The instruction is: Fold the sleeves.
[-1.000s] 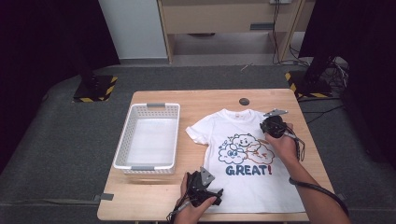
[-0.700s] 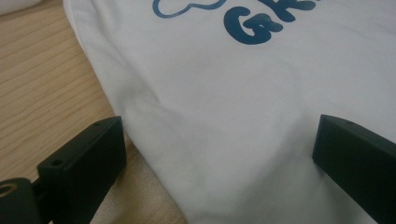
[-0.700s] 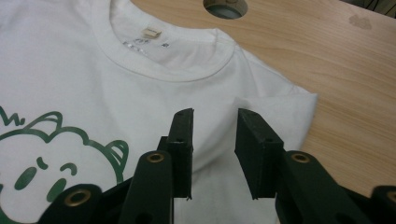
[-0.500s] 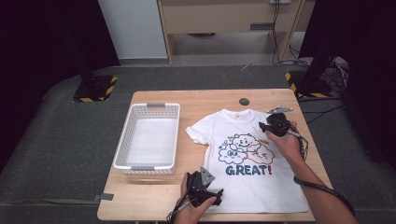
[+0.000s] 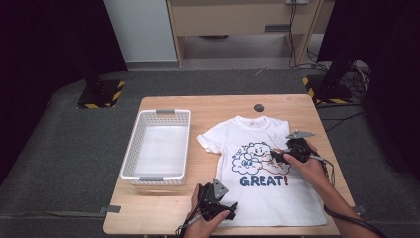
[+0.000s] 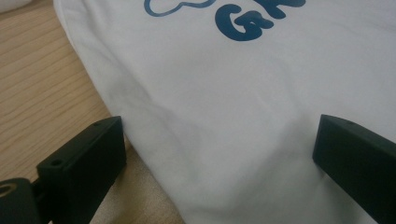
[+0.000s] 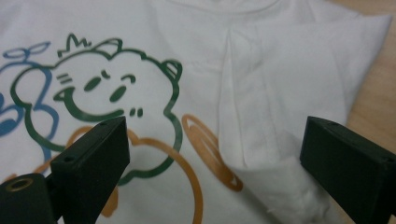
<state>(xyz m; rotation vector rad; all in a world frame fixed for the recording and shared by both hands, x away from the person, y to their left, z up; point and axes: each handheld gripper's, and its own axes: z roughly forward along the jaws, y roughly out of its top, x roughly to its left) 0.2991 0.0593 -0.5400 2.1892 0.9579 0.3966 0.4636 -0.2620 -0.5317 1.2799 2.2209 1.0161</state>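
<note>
Two grippers work over one wooden table [image 5: 163, 215], the biggest thing in the high view. On its right half lies a white T-shirt [image 5: 270, 193], spread face up with its collar toward the far edge and its hem at the near edge; its print (cartoon clouds above the blue word GREAT!) sits mid-chest. In the right gripper view the far sleeve is folded in over the chest, its edge crossing an orange ring of the print. To the shirt's left, just beside its other sleeve, stands a white slatted basket [image 5: 130, 158] with grey handles. Next in size, the right gripper [image 5: 279, 155] hovers over the folded sleeve at the shirt's right side; its jaws have just been opening and now stand wide apart, with the fold lying loose between them. The left gripper [image 5: 229, 210] rests at the near left corner of the hem, its jaws spread wide too, straddling the shirt's edge without pinching it. Smallest, a dark round disc [image 5: 259, 107] sits near the table's far edge, beyond the collar.
</note>
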